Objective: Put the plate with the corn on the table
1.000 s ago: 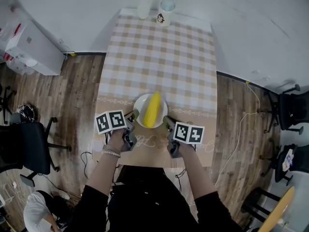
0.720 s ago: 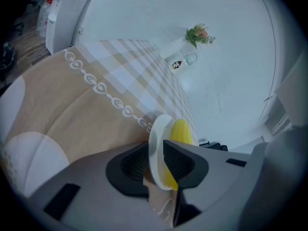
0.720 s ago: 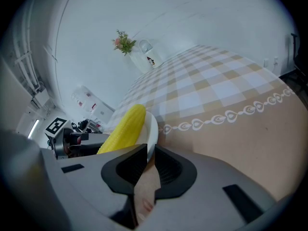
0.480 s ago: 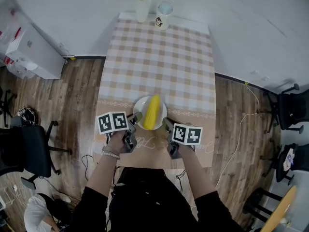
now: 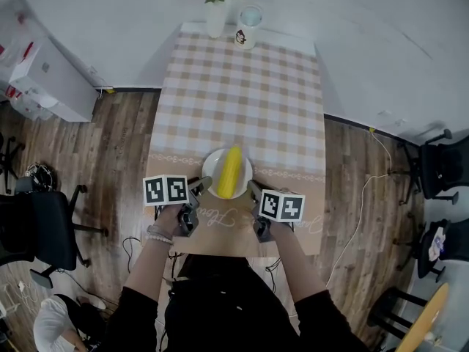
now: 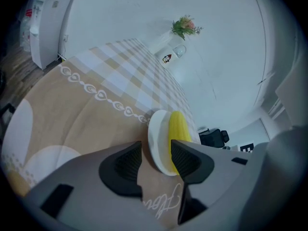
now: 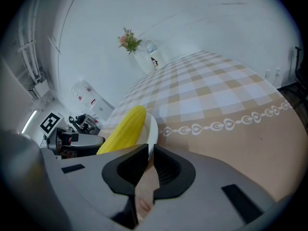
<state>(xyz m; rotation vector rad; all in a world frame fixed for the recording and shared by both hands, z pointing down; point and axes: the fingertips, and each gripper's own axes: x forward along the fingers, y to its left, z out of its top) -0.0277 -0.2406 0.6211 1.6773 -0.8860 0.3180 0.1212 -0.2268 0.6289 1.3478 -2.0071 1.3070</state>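
Already the plate with the corn rests at the worktop's front edge. The left hand-held gripper has just opened its jaws astride the rim, while the right hand-held gripper pinches it, likely to let go next.

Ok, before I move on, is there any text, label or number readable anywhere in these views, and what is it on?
Cursive script on the tablecloth, near edge: too blurred to read.
Cup: a small cartoon figure, no words legible.
Marker cubes: black-and-white square patterns, no letters.
White box on the floor: red marks, too small to read.
No text can be quoted.
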